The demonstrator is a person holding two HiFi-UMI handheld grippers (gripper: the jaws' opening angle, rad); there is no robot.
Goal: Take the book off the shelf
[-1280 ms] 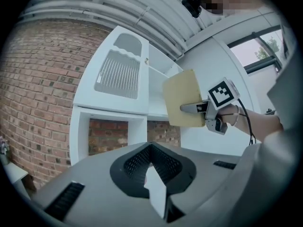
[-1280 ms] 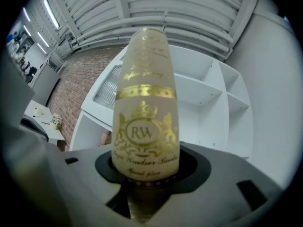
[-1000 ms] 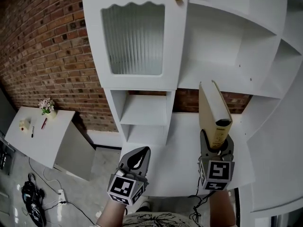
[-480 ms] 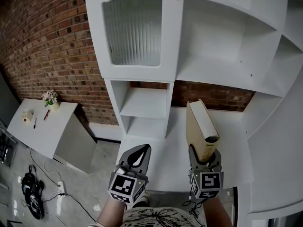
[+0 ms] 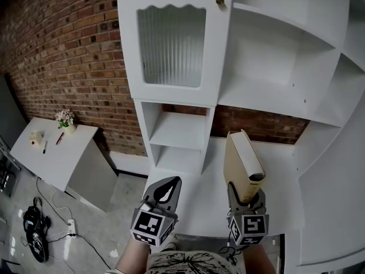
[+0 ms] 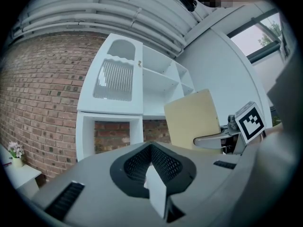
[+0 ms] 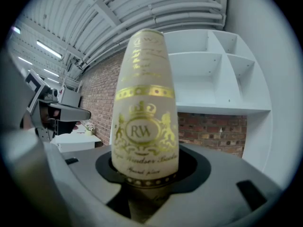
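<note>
A cream book (image 5: 242, 163) stands upright in the right gripper (image 5: 246, 195), clear of the shelf (image 5: 274, 90) and above the white desk (image 5: 288, 178). The right gripper's jaws pinch its lower end. In the right gripper view its spine (image 7: 145, 112) faces the camera, with a gold crest and lettering.

The left gripper (image 5: 165, 190) hovers just beside it, at the desk's left edge, its jaws pressed together on nothing.

Above the desk are open white compartments, and to their left a door (image 5: 173, 44) with ribbed glass. A brick wall (image 5: 74, 67) runs behind. Well apart at far left, a small white table (image 5: 51, 164) carries flowers (image 5: 64, 119).
</note>
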